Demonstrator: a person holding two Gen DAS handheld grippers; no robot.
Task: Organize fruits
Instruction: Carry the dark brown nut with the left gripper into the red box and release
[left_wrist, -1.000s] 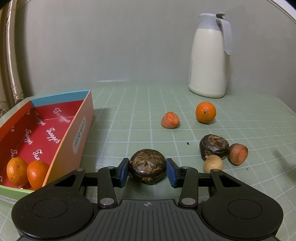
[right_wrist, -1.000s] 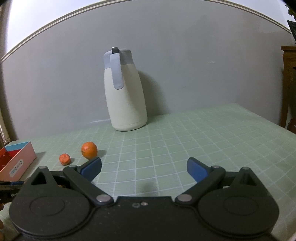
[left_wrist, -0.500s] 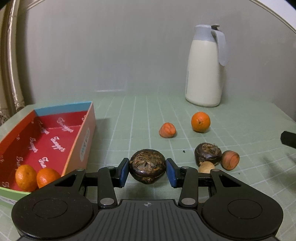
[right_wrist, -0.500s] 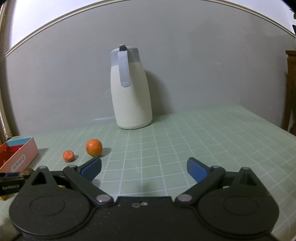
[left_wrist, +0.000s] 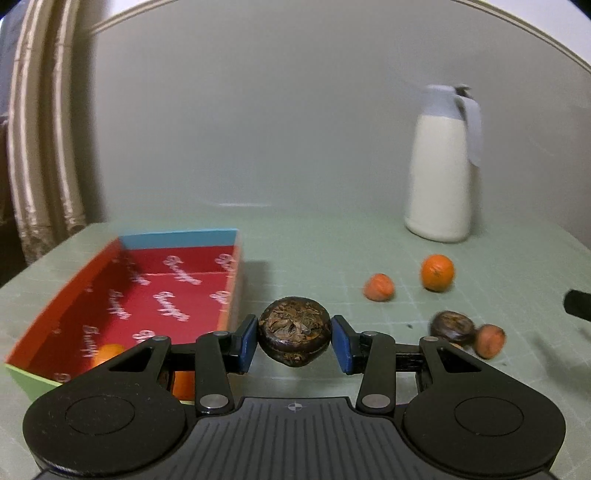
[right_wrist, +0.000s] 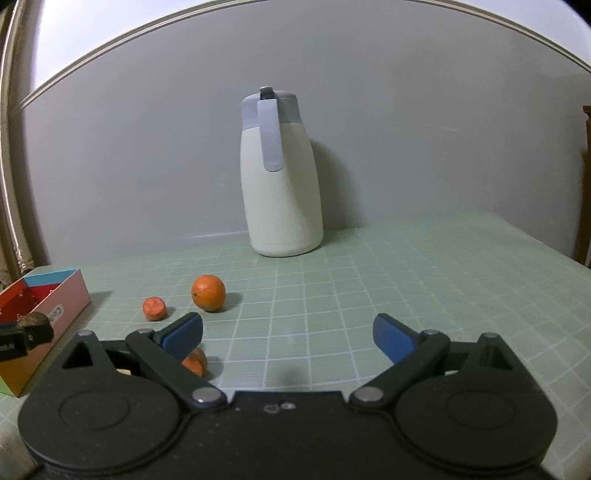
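My left gripper (left_wrist: 294, 341) is shut on a dark brown round fruit (left_wrist: 294, 336) and holds it above the table, just right of the red-lined box (left_wrist: 166, 295). Two oranges lie in the box's near end (left_wrist: 110, 350), partly hidden by the gripper. On the table lie an orange (left_wrist: 437, 272), a small red-orange fruit (left_wrist: 379, 287), a second dark fruit (left_wrist: 451, 326) and another red-orange fruit (left_wrist: 489, 340). My right gripper (right_wrist: 288, 334) is open and empty above the table; the orange (right_wrist: 208, 292) and small fruit (right_wrist: 154, 308) lie ahead to its left.
A white jug with a grey lid (right_wrist: 279, 184) stands at the back by the wall; it also shows in the left wrist view (left_wrist: 441, 166). A green checked cloth (right_wrist: 369, 280) covers the table. A curtain (left_wrist: 40, 147) hangs at the left.
My left gripper has lifted the dark fruit and swung left toward the box. My right gripper has turned left and come closer to the fruits, still open.
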